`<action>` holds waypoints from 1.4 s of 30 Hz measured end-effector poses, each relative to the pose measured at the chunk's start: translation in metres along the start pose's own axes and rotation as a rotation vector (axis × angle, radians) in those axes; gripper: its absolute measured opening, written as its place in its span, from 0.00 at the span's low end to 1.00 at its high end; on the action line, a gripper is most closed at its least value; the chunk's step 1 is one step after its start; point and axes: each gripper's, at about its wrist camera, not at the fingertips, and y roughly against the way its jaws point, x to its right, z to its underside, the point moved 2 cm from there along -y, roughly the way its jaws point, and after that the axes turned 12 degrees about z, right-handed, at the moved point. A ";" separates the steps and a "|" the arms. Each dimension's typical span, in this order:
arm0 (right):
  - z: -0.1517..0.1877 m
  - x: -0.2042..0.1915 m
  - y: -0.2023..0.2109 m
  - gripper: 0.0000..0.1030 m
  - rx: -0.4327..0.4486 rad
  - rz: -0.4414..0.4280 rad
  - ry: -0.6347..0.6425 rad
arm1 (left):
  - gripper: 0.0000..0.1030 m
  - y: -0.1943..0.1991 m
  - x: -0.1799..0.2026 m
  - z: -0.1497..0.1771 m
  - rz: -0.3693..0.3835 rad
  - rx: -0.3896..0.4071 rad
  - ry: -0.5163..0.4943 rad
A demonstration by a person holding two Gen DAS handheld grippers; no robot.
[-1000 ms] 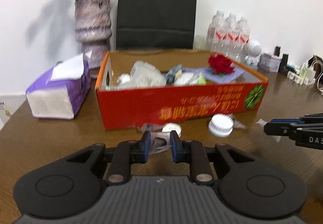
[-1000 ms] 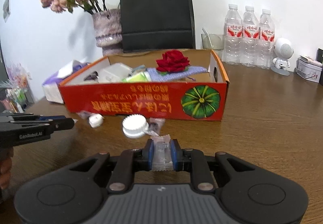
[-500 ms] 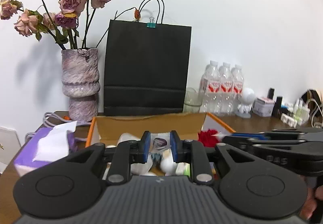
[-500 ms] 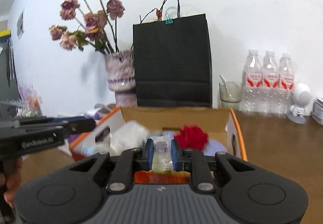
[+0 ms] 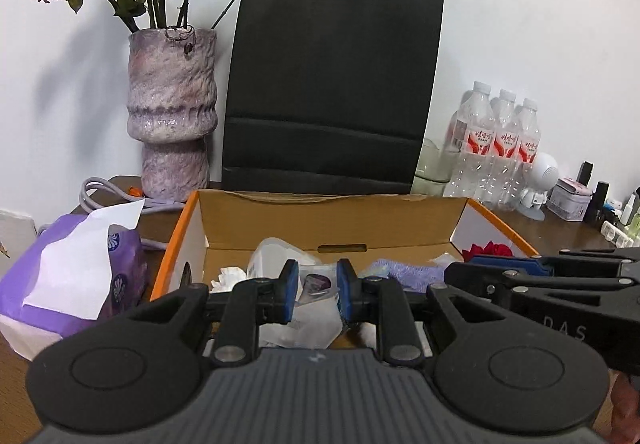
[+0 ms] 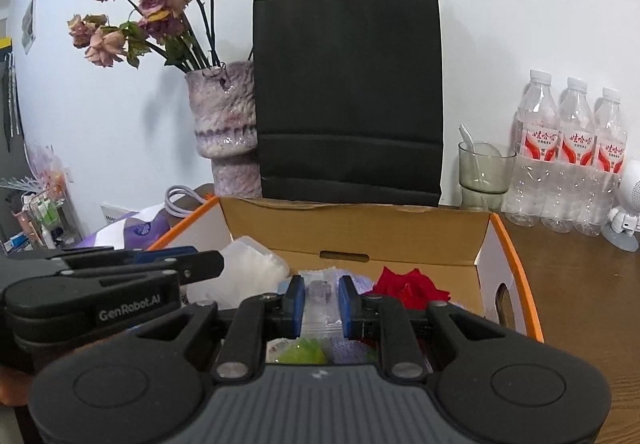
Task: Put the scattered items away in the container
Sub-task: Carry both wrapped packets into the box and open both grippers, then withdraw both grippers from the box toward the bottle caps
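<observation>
Both tongs, each clamping a packet, now hover over the box (image 5: 332, 228).

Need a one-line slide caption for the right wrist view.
Right gripper holds a clear wrapped packet above the orange cardboard box, left gripper alongside.

In the right wrist view, the black side of the left tongs (image 6: 120, 276) at the near left carries white lettering that reads "GenRobot.AI". In the left wrist view, the body of the right tongs (image 5: 500, 268) at the near right shows the pale letters "DAS". The red labels on the water bottles (image 6: 572, 148) bear white characters too small to read.
</observation>
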 end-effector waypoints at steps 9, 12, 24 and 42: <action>-0.007 0.006 0.011 1.00 0.005 0.056 0.016 | 1.00 0.017 -0.008 -0.007 -0.099 0.053 0.045; -0.013 0.013 0.019 1.00 0.011 0.039 0.001 | 1.00 0.023 -0.009 -0.011 -0.072 0.066 0.069; -0.016 0.016 0.026 1.00 0.025 0.053 0.004 | 1.00 0.028 0.001 -0.014 -0.058 0.072 0.052; -0.019 0.022 0.044 1.00 0.054 0.045 -0.008 | 1.00 0.048 0.012 -0.016 -0.021 0.103 0.060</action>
